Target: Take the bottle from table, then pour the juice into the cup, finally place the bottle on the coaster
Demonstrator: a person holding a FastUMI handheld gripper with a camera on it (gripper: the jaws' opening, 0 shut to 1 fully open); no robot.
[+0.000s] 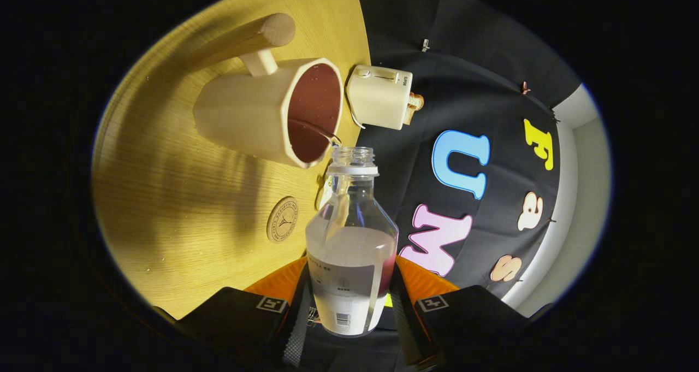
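My gripper (349,301) is shut on a clear plastic bottle (351,235) with a white label, held between both fingers and tipped over sideways. A thin stream of liquid (319,131) runs from the bottle's open mouth into the cream cup (256,115) just beyond it. The cup has a straight wooden handle (246,41) and holds dark red juice (314,110). A little reddish liquid lies along one side inside the bottle. A round wooden coaster (282,219) lies on the table beside the bottle, between the cup and my fingers.
The round wooden table (164,186) carries a cream toaster (379,96) with a slice of bread beside the cup, close to the table's edge. The black cloth wall stands past that edge.
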